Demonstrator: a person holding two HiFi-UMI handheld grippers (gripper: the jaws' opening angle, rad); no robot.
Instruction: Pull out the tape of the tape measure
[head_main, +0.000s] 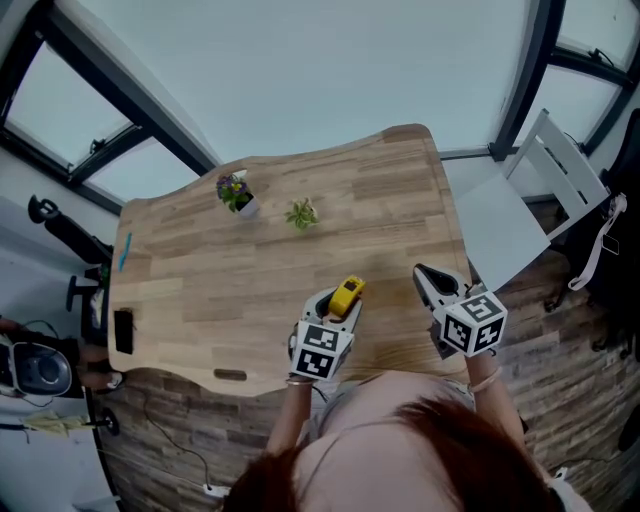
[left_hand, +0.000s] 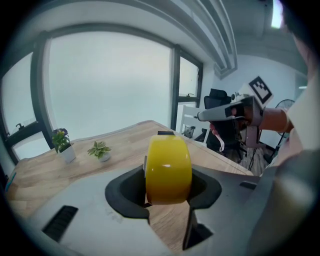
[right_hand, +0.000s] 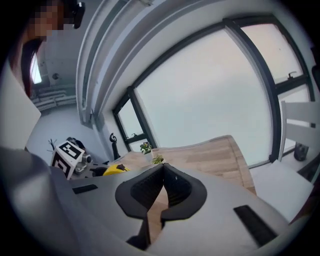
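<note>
Yellow tape measure clamped between the left gripper's jaws, above a wooden table, right gripper alongside — jaws closed together, empty.

Head view steeply down, gripper views along jaws (table shared)

Glossy, smooth yellow plastic tape measure in my left gripper of matt grey plastic with black matt pads; pale wooden table, visibly grained, with a low sheen

Left gripper clamped on something, right gripper closed, empty
</note>
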